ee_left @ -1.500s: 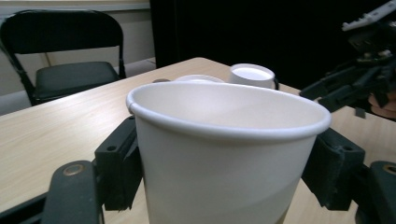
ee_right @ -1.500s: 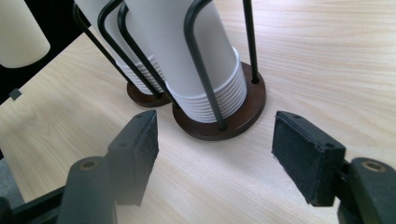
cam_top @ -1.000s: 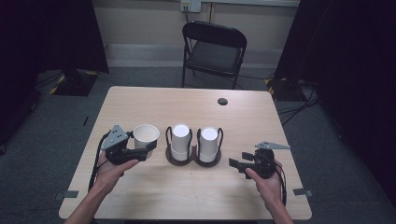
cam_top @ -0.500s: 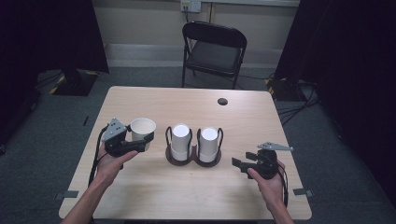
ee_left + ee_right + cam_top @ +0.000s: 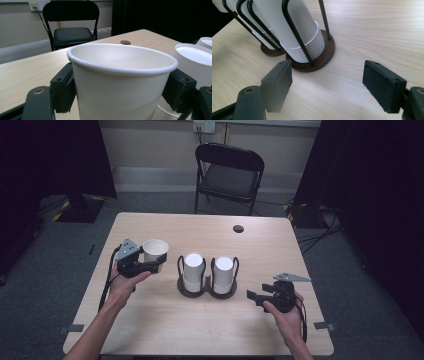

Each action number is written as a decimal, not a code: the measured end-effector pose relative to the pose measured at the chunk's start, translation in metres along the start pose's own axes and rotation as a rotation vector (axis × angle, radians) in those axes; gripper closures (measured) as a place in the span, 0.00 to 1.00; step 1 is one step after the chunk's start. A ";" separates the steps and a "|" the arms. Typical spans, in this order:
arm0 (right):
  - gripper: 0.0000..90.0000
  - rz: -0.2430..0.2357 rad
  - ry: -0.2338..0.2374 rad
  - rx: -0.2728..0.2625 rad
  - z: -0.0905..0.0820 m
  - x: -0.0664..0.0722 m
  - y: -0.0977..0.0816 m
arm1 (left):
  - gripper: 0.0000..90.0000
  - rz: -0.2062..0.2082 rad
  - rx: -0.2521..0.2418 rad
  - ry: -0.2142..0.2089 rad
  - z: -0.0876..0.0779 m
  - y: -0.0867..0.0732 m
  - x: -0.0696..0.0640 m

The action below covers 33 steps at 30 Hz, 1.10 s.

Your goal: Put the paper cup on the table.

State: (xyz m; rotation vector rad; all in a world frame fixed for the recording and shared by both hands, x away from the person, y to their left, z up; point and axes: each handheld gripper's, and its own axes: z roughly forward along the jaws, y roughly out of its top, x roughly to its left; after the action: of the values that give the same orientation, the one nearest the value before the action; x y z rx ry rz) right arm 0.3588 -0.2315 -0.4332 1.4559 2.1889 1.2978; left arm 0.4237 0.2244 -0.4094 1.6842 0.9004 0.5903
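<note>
High view, left gripper (image 5: 156, 263) pinched an upright cup (image 5: 155, 250) left of the holder (image 5: 207, 290), right gripper (image 5: 253, 296) rested apart; left gripper view, cup (image 5: 120, 82) clamped between both pads; right gripper view, jaws spread wide, holder (image 5: 322, 56) just beyond.

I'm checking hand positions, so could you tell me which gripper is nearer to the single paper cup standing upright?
Left. The left gripper has its jaws around the paper cup, pads at its sides. The right gripper sits open beyond the cup holder, apart from that cup.
</note>
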 end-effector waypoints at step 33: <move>0.28 0.028 0.006 0.024 0.001 0.001 -0.003 | 0.22 -0.006 0.149 0.067 0.051 -0.036 0.037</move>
State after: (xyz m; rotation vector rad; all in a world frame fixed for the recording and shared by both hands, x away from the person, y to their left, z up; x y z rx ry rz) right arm 0.3567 -0.2311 -0.4360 1.4984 2.2031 1.2902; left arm 0.4744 0.2289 -0.4606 1.8027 1.0181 0.5908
